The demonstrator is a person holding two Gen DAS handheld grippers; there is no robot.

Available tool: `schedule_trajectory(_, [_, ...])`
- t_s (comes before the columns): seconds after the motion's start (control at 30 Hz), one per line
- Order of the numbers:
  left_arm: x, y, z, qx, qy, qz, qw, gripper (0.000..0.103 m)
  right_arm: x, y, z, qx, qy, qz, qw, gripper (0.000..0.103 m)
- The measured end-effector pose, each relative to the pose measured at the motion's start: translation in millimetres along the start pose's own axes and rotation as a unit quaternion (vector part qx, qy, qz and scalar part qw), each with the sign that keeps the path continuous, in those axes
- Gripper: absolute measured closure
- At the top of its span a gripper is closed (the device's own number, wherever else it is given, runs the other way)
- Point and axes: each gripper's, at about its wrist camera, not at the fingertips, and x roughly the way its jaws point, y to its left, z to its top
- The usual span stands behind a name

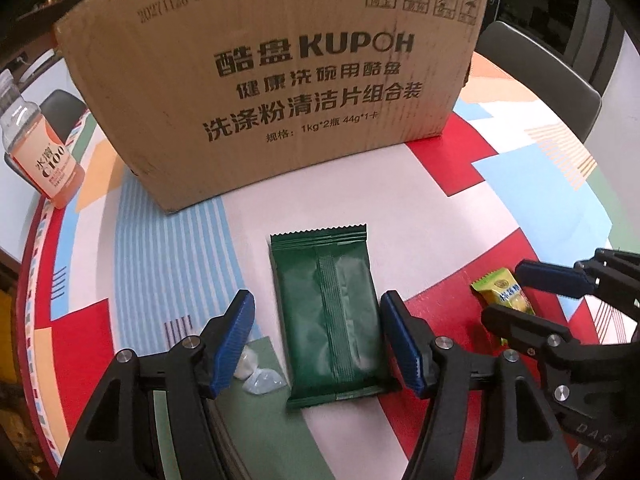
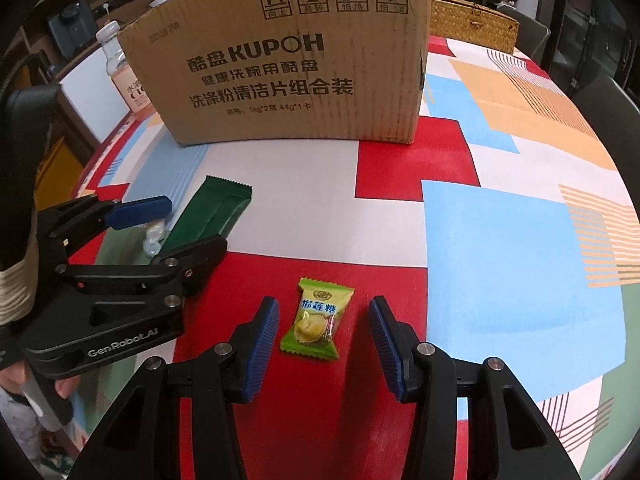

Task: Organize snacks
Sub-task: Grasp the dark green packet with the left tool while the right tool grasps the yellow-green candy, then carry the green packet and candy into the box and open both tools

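The left gripper (image 1: 316, 340) has its blue-padded fingers (image 1: 234, 340) spread apart, straddling a flat dark green foil snack packet (image 1: 328, 316) without pressing it. The right gripper (image 2: 323, 340) is likewise released, its fingers (image 2: 262, 344) on either side of a small yellow-green wrapped candy (image 2: 318, 318), apart from it. Both snacks lie on the worktop (image 2: 500, 248), covered in a red, blue and white patterned cloth. Two small pale wrapped sweets (image 1: 256, 372) sit just beside the green packet. Behind stands a brown cardboard box (image 1: 272, 92), with a clear bottle of orange drink (image 1: 38, 152) to its left.
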Motion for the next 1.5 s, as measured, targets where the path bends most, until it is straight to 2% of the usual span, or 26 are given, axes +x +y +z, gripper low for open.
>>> schedule_trajectory(0.1, [3, 1, 4, -0.009, 0.0, -0.004, 0.9999, 0.04, 2, -1, 0, -0.002, -0.003, -0.002, 1.0, 0.063])
schedule_trajectory(0.17, [2, 2, 4, -0.013, -0.004, -0.009, 0.9999, 0.055, 1, -1, 0, -0.004, -0.005, -0.003, 1.0, 0.066])
schedule_trajectory(0.23, [1, 1, 4, -0.012, -0.005, -0.009, 0.9999, 0.058, 1, -1, 2, -0.007, -0.005, -0.001, 1.0, 0.072])
schedule_trajectory(0.33, [0, 1, 3, -0.013, -0.004, -0.011, 0.9998, 0.059, 1, 0, 1, -0.007, -0.004, 0.007, 1.0, 0.076])
schedule_trajectory(0.87, [-51, 4, -8, -0.041, -0.048, -0.023, 0.9977, 0.06, -23, 2, 5, -0.01, -0.035, 0.019, 0.999, 0.078])
schedule_trajectory(0.9, [-55, 4, -8, -0.043, -0.051, -0.023, 0.9975, 0.06, -24, 3, 5, -0.01, -0.038, 0.02, 0.999, 0.079])
schedule_trajectory(0.93, [-59, 4, -8, -0.044, -0.056, -0.024, 0.9972, 0.06, -26, 4, 5, -0.009, -0.041, 0.021, 0.999, 0.088])
schedule_trajectory(0.97, [-62, 4, -9, -0.043, -0.06, -0.024, 0.997, 0.06, -27, 4, 5, -0.009, -0.042, 0.023, 0.999, 0.091])
schedule_trajectory(1.17, [-70, 4, -8, -0.045, -0.071, -0.024, 0.9962, 0.06, -28, 3, 4, -0.005, -0.038, 0.029, 0.999, 0.091])
schedule_trajectory(1.27, [-69, 3, -9, -0.045, -0.07, -0.022, 0.9963, 0.06, -23, 2, 6, 0.001, -0.031, 0.043, 0.999, 0.082])
schedule_trajectory(1.33, [-68, 4, -10, -0.047, -0.068, -0.021, 0.9964, 0.06, -18, 6, 7, -0.011, -0.032, 0.031, 0.999, 0.079])
schedule_trajectory(1.5, [-64, 5, -13, -0.05, -0.062, -0.018, 0.9967, 0.06, -2, 7, 13, -0.011, -0.019, 0.018, 1.0, 0.079])
